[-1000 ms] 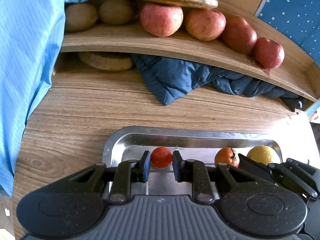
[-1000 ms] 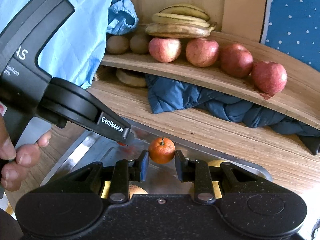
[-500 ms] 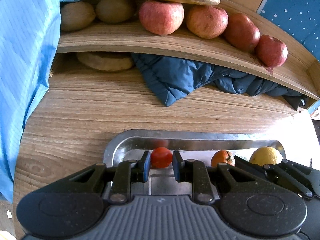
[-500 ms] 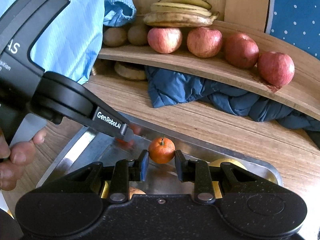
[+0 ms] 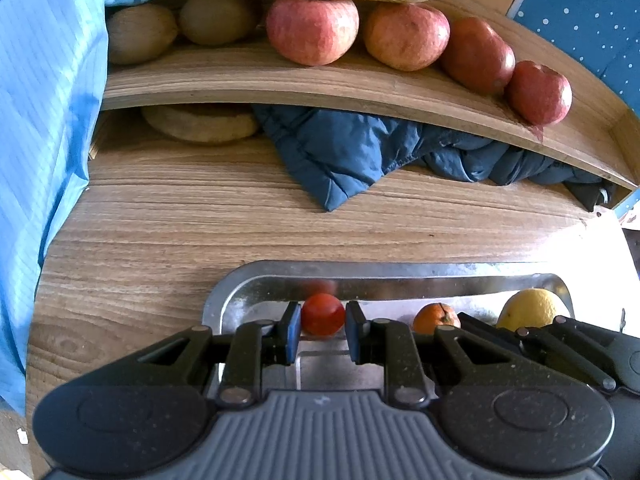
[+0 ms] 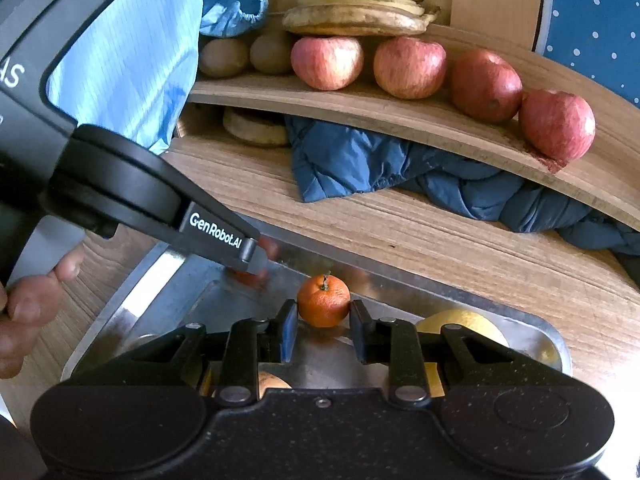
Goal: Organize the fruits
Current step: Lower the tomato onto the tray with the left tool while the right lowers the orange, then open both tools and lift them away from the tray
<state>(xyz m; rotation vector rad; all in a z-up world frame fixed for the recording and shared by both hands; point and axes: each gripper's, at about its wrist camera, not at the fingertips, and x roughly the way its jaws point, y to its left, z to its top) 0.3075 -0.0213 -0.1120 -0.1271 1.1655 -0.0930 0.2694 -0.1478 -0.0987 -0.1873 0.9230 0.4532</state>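
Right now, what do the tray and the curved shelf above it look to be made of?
Shiny rectangular tray: apparently polished metal, since its wall mirrors the small red tomato. Curved brown shelf: wood or wood-look laminate, matte, with continuous grain lines; which one is unclear.

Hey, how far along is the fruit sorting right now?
Done: four apples, kiwis and bananas sit on the wooden shelf. In hand: the left hand-held gripper is shut on a tomato, the right hand-held gripper on a tangerine. Left: a lemon in the metal tray.

apples on shelf, tray below
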